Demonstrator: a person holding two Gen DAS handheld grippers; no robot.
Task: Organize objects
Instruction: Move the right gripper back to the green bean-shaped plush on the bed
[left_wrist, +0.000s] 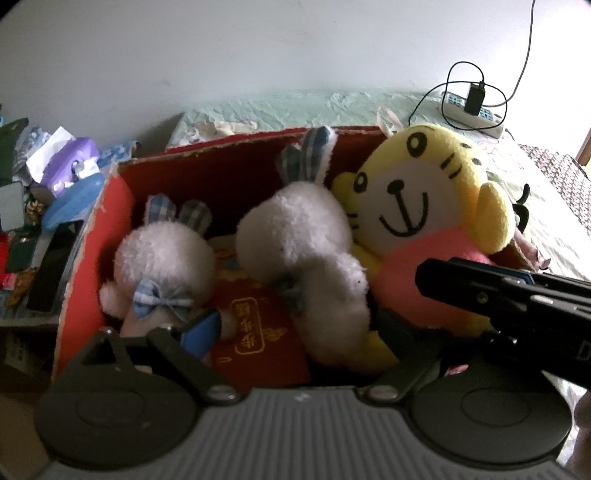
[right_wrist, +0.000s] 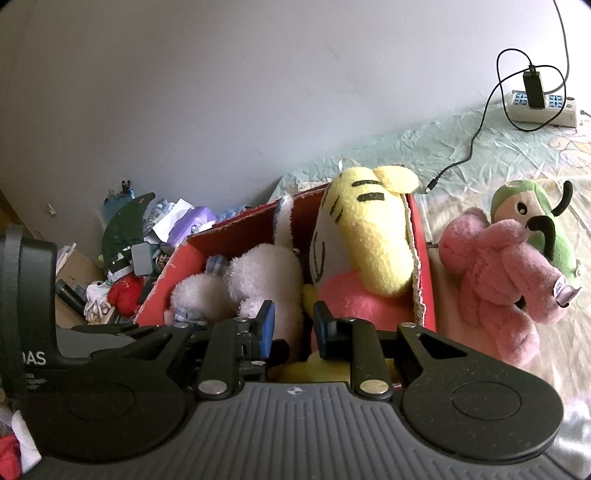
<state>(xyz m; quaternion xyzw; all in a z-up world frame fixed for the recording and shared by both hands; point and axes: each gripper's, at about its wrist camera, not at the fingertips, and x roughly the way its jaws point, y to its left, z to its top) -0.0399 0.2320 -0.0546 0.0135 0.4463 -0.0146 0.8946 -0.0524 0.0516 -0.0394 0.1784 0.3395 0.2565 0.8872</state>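
A red cardboard box (left_wrist: 122, 192) on the bed holds a yellow tiger plush in a pink shirt (left_wrist: 417, 206), a white rabbit plush (left_wrist: 299, 240) and a smaller white rabbit with a blue bow (left_wrist: 162, 266). My left gripper (left_wrist: 314, 332) is open wide over the box; only its left blue pad (left_wrist: 201, 330) shows. My right gripper (right_wrist: 293, 325) is open at the box's near edge (right_wrist: 424, 295), empty, in front of the tiger plush (right_wrist: 369, 236). A pink plush (right_wrist: 495, 273) and a green plush (right_wrist: 535, 218) lie on the bed to the right of the box.
A power strip with charger and black cable (right_wrist: 535, 99) lies on the bed near the wall. A cluttered pile of tissues, bags and clothes (right_wrist: 147, 236) sits left of the box. The right gripper's body (left_wrist: 517, 295) crosses the left wrist view.
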